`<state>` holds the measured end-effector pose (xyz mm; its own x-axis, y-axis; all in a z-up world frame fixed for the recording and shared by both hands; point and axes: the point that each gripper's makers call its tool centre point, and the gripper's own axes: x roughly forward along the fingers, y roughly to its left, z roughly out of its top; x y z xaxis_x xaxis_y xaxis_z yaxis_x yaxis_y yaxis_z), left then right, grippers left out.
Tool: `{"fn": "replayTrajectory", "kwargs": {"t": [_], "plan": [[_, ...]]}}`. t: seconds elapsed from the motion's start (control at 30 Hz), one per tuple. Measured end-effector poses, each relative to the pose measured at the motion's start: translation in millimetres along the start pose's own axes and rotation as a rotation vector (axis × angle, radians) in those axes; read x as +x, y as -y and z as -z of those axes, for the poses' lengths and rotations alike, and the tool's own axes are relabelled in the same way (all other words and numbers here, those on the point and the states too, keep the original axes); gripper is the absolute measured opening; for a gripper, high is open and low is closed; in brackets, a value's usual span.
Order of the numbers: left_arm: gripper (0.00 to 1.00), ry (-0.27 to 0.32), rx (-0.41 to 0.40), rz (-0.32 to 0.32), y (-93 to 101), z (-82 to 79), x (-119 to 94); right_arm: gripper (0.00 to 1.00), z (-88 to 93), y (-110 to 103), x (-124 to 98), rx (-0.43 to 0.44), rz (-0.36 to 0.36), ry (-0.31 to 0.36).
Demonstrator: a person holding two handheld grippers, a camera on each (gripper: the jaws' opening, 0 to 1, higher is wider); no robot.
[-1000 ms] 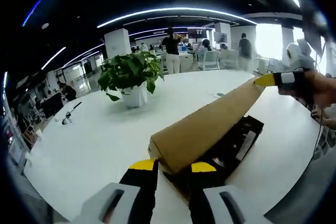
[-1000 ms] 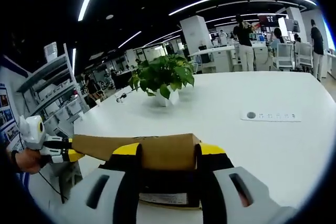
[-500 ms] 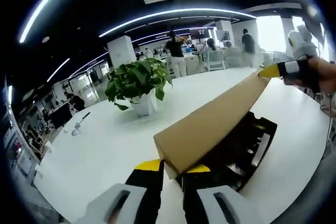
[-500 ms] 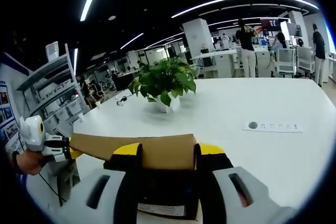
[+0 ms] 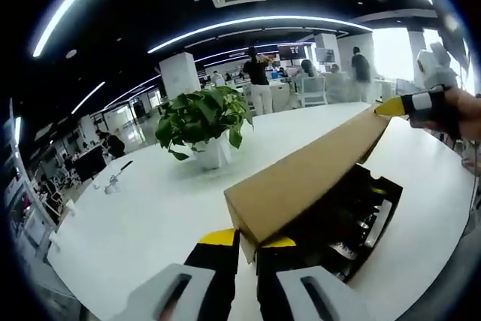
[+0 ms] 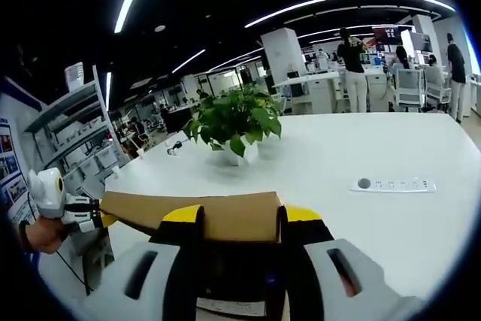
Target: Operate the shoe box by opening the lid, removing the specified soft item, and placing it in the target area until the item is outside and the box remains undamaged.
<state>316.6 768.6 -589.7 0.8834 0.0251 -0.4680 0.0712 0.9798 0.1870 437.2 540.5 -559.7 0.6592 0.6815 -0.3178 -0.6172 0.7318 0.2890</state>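
Note:
The brown cardboard lid (image 5: 308, 174) is tilted up over the black shoe box (image 5: 376, 219), whose dark inside shows beneath it; I cannot make out the contents. My left gripper (image 5: 248, 240) is shut on the lid's near corner. At the lid's far corner is my right gripper (image 5: 389, 107), held by a hand (image 5: 462, 114). In the right gripper view the lid (image 6: 225, 214) lies across the wide-apart jaws of my right gripper (image 6: 242, 216), which is open, above the box (image 6: 225, 280). The left gripper (image 6: 101, 219) is at the lid's other end.
A potted green plant (image 5: 203, 122) (image 6: 237, 122) stands mid-table on the large white table (image 5: 135, 208) (image 6: 361, 223). A power strip (image 6: 394, 184) lies to the right. Shelves (image 6: 75, 133) stand at the left. People and chairs are far back.
My left gripper's jaws have narrowed onto the lid's near corner, and the lid sits a little higher over the box. The right gripper's jaws keep the same spread.

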Motion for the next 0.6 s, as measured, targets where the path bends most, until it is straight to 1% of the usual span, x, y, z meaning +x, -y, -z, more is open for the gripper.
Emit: {"fn": "replayTrajectory", "kwargs": {"t": [0.2, 0.4, 0.5, 0.6], "plan": [[0.07, -0.005, -0.009, -0.005, -0.1, -0.4, -0.3, 0.37, -1.7, 0.6, 1.2, 0.005, -0.006, 0.003], [0.07, -0.008, -0.025, -0.017, -2.7, -2.4, 1.2, 0.37, -2.7, 0.6, 0.9, -0.004, -0.036, 0.005], [0.06, -0.011, -0.022, -0.015, -4.0, -3.1, 2.1, 0.35, -2.2, 3.8, -2.2, 0.022, -0.053, 0.007], [0.06, -0.011, -0.019, -0.014, -6.1, -5.2, 4.0, 0.38, -1.0, 7.3, -6.8, 0.011, -0.057, 0.01]]}}
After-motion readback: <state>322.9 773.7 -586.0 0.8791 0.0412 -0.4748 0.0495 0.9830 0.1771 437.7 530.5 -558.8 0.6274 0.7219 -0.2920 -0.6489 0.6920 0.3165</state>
